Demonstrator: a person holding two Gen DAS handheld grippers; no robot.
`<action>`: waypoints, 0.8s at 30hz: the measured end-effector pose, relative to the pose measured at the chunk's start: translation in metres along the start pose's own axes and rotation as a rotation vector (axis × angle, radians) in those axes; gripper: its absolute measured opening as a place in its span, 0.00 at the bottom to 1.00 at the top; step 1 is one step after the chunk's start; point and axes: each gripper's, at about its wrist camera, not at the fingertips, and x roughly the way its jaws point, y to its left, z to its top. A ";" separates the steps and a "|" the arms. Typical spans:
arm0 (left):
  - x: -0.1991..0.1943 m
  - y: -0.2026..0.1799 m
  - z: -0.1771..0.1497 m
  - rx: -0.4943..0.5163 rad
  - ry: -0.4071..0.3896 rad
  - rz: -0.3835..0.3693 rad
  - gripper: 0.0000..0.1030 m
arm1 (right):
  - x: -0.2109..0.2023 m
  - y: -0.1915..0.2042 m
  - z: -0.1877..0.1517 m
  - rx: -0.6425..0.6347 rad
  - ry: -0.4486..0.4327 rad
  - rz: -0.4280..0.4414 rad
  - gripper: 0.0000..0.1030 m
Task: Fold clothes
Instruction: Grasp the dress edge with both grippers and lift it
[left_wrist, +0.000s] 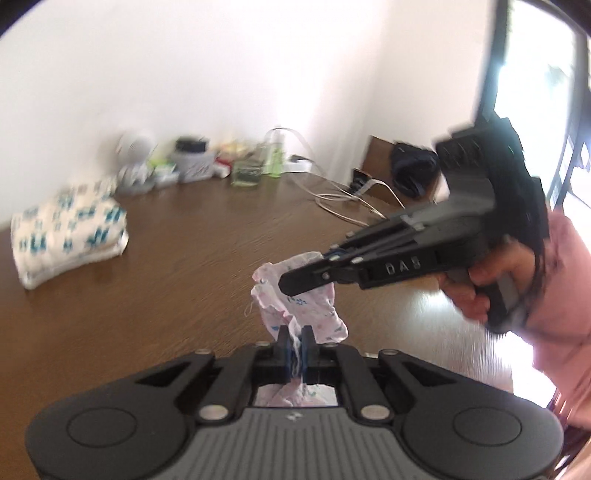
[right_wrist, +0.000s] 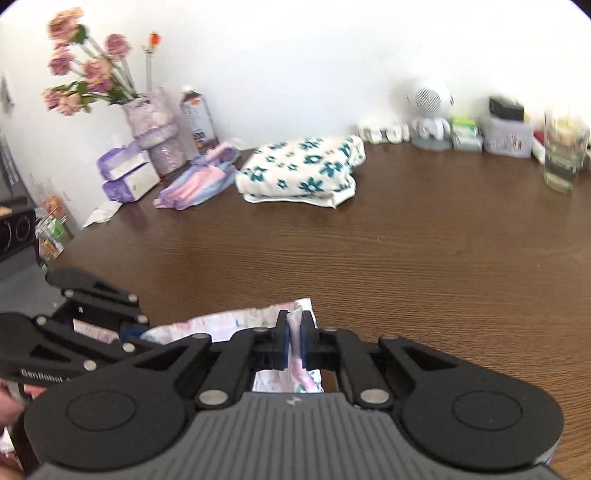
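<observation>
So the little pink printed garment (left_wrist: 295, 302) is bunched up and lifted just off the worktop (left_wrist: 177, 258), strung between my two grippers. My left gripper (left_wrist: 294, 341) is clamped shut on one bit of fabric, and my right gripper (right_wrist: 294, 332) is pinched tight on another edge. I'm guessing I've grabbed two spots so I can stretch it flat before folding. In the left wrist view its long axis runs roughly from 6 o'clock up toward 1 o'clock, scrunched, not taut. The already folded white-and-teal floral piece (right_wrist: 303, 166) sits well apart near the wall, around 12 o'clock from my right gripper.
</observation>
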 end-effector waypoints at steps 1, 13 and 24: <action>-0.002 -0.014 -0.003 0.074 0.004 0.025 0.04 | -0.008 0.004 -0.004 -0.025 -0.009 0.002 0.05; -0.005 -0.071 -0.040 0.360 0.065 0.069 0.22 | -0.072 0.049 -0.069 -0.263 -0.078 -0.085 0.05; -0.033 -0.013 -0.019 -0.132 -0.055 -0.017 0.36 | -0.066 0.075 -0.114 -0.406 0.000 -0.139 0.05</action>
